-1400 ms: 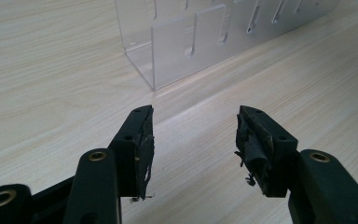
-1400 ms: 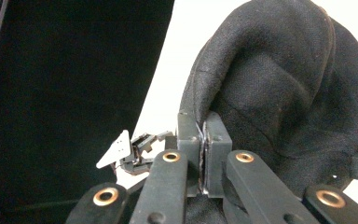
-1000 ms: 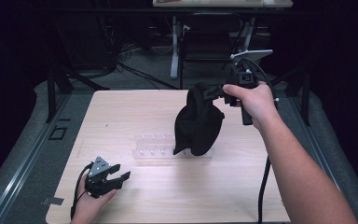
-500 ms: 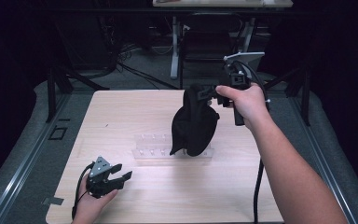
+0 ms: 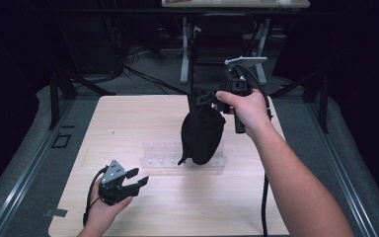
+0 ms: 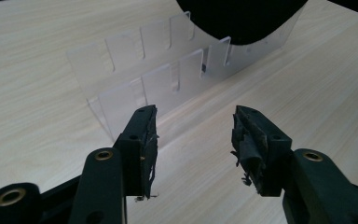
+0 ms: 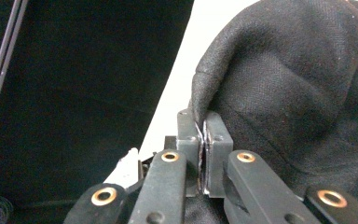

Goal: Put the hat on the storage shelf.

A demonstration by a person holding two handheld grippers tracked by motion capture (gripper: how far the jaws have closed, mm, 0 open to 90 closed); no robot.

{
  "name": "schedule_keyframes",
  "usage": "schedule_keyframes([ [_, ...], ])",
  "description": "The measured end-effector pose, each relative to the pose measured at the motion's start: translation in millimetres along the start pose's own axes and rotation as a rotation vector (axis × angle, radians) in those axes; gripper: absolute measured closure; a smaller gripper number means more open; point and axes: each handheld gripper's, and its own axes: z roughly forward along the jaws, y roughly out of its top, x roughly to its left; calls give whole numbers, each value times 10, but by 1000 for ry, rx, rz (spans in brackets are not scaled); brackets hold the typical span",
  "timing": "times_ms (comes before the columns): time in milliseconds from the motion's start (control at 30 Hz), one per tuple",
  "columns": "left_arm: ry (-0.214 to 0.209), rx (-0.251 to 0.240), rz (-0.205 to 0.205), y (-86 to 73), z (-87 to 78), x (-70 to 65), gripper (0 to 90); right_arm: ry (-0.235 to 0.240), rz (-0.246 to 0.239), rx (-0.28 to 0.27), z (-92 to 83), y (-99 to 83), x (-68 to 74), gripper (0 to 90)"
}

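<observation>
Pale wooden table (image 5: 128, 123) in a dark room, clear rack (image 5: 160, 154) at centre. Right gripper (image 5: 205, 98) clamps a black cloth (image 5: 201, 133) above it. Left gripper (image 5: 137, 179), near left, gapes empty.

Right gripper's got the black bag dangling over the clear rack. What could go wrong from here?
1. The right gripper pinches only a thin edge fold of the black cloth bag; the bag's weight could pull the fold out.
2. The bag's bottom hangs at the clear slotted rack, a light-looking piece nothing holds; a swing may snag or tip it.
3. The left gripper sits open, off to the side, too far to steady either.
</observation>
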Motion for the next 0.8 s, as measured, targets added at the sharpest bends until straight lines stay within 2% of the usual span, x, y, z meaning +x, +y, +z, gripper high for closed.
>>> schedule_keyframes([
  [200,-14,-18,33,171,74,-88,523,29,13,-7,21,2,-41,872],
  [300,-31,-29,64,300,151,-175,528,32,14,-18,30,-5,-35,866],
  [633,-69,-36,126,559,368,-418,539,35,5,-19,40,-6,-30,865],
  [800,-82,-45,130,639,417,-481,549,33,0,-18,34,-7,-33,865],
])
